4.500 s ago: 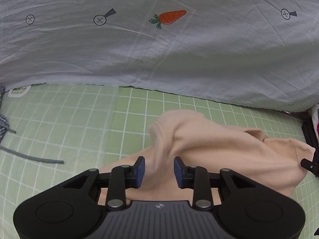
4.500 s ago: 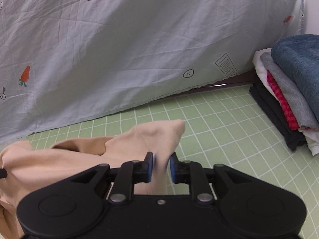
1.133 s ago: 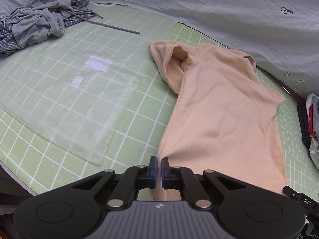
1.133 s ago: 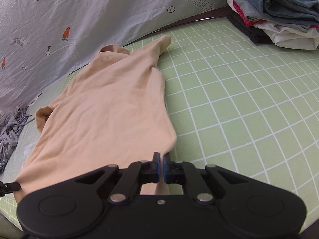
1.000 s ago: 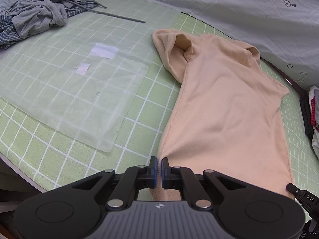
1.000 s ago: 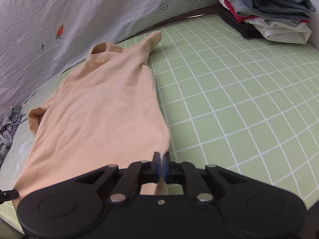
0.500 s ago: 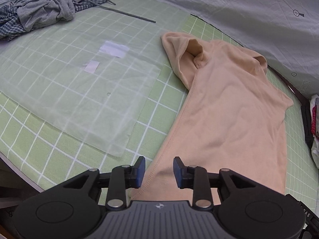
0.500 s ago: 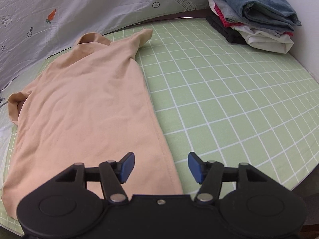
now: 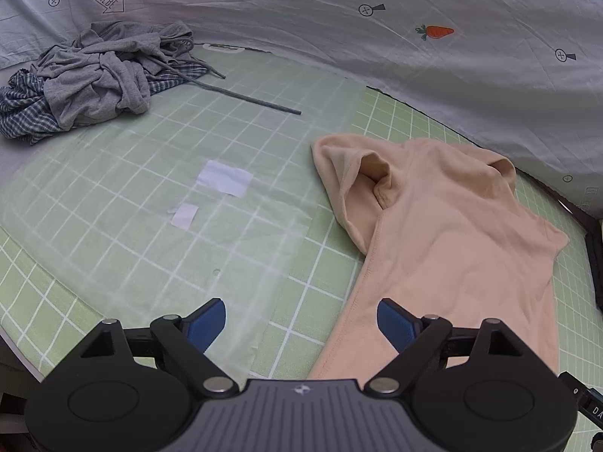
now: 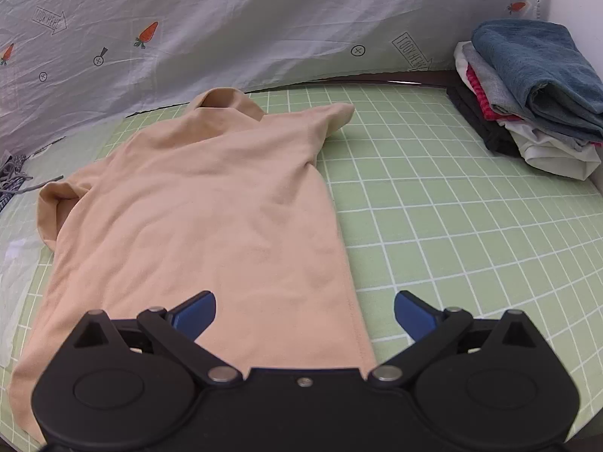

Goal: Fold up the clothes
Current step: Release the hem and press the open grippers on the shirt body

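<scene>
We read "LOOK HERE" in arrows on the grey sheet (image 10: 264,19); the peach shirt (image 10: 211,218) lies flat on the green-gridded counter (image 10: 452,207), collar toward the sheet, hem toward us; left gripper (image 9: 301,318) and right gripper (image 10: 304,310) fingers are spreading, gripping nothing.

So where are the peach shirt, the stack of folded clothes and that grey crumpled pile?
peach shirt (image 10: 211,207), right wrist view, middle of its body.
stack of folded clothes (image 10: 527,60), right wrist view, blue garment on top.
grey crumpled pile (image 9: 101,71), left wrist view, grey garment on top.
</scene>
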